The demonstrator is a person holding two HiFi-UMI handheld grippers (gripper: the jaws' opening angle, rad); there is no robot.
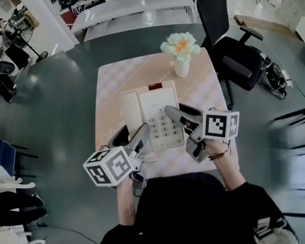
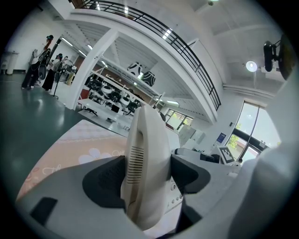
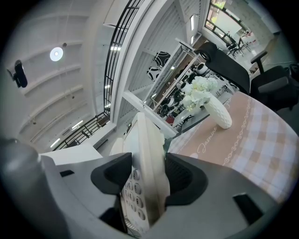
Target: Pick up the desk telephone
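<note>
— Telephone [image 1: 154,115] first, where is it?
— In the middle of the table [image 1: 113,82], the one with the pink checked top. It is cream, with a handset [image 1: 131,110] on its left and grey buttons [image 1: 161,126] in rows.
— Does the person have a gripper in each hand?
— Yes. The left gripper [image 2: 147,175] is at the near left side, down by the handset. Its two dark fingers [image 2: 105,181] are squeezed tight on that side, one on each face.
— What about the other one?
— The right gripper [image 3: 149,175] is at the right edge of the telephone. Its fingers [image 3: 186,178] are clamped on that edge too, and the buttons sit right by one of them.
— So both are holding it. Is it up in the air?
— I cannot tell. From above it looks flat over the table, but I cannot see if it touches.
— What is behind it?
— A white vase [image 1: 182,67] with pale flowers [image 1: 180,43], near the far edge of the table, a little apart from the telephone. A black chair [image 1: 232,52] stands beside the table on the right
</note>
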